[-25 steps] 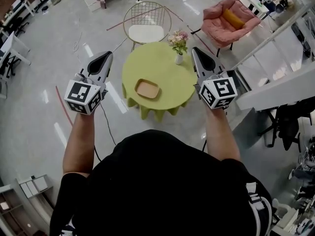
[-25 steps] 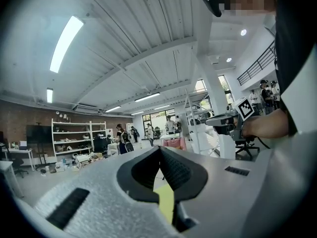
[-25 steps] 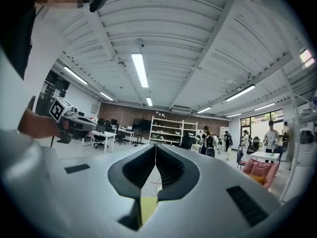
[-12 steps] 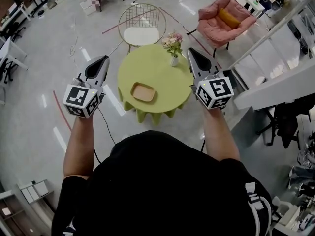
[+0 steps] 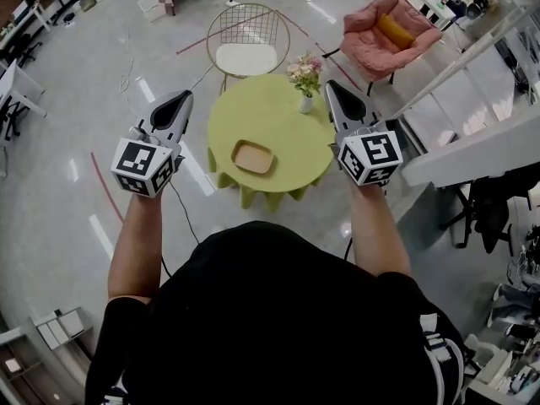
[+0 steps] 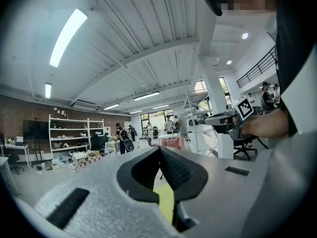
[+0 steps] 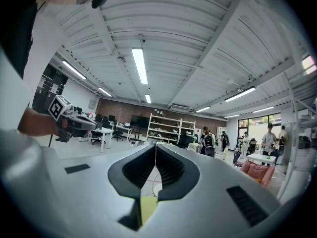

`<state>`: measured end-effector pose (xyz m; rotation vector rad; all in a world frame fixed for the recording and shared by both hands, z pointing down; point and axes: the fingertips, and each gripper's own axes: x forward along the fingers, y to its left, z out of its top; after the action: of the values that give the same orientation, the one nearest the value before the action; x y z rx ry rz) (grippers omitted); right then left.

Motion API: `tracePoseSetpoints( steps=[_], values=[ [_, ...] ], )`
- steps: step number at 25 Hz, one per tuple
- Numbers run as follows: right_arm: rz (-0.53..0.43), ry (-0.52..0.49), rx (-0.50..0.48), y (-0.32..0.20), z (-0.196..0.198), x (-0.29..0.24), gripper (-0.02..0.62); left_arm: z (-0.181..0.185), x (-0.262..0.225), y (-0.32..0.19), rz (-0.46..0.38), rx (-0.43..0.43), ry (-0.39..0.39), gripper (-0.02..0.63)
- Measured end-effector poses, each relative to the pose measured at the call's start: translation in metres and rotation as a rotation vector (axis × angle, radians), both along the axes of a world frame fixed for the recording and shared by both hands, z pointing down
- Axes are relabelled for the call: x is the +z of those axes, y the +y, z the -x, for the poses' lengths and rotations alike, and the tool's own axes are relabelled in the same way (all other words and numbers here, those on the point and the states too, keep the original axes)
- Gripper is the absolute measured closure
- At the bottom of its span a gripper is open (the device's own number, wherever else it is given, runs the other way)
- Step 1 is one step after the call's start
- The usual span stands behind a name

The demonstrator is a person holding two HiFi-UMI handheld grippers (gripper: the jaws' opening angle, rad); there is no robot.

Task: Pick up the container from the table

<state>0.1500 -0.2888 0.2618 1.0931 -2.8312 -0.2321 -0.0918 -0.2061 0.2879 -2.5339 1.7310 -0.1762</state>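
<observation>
A shallow tan container point(image 5: 253, 156) lies on the round green table point(image 5: 278, 125), towards its near left side. Both grippers are held level above the floor, well apart from the container. My left gripper point(image 5: 182, 96) is left of the table, its jaws closed with nothing between them point(image 6: 159, 148). To the table's right my right gripper point(image 5: 333, 85) is also shut and empty point(image 7: 155, 145). A sliver of green table shows under each pair of jaws in the gripper views.
A vase of flowers point(image 5: 305, 91) stands at the table's far right edge. A wire chair with a white cushion point(image 5: 249, 47) sits behind the table and a pink armchair point(image 5: 388, 30) at the far right. White furniture point(image 5: 472, 133) lines the right side. Cables run over the floor.
</observation>
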Motion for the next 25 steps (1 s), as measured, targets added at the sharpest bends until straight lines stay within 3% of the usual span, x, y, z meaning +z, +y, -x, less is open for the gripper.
tracePoseSetpoints(
  steps=[15, 18, 25],
  values=[
    [0.034, 0.11, -0.012, -0.001, 0.061, 0.039, 0.58, 0.03, 0.028, 0.004, 0.031, 0.07, 0.004, 0.591],
    [0.057, 0.136, -0.016, -0.001, 0.071, 0.057, 0.537, 0.034, 0.041, 0.005, 0.05, 0.082, 0.005, 0.591],
    [0.11, 0.201, -0.032, 0.0, 0.094, 0.102, 0.529, 0.047, 0.077, 0.009, 0.095, 0.095, -0.007, 0.591]
  ],
)
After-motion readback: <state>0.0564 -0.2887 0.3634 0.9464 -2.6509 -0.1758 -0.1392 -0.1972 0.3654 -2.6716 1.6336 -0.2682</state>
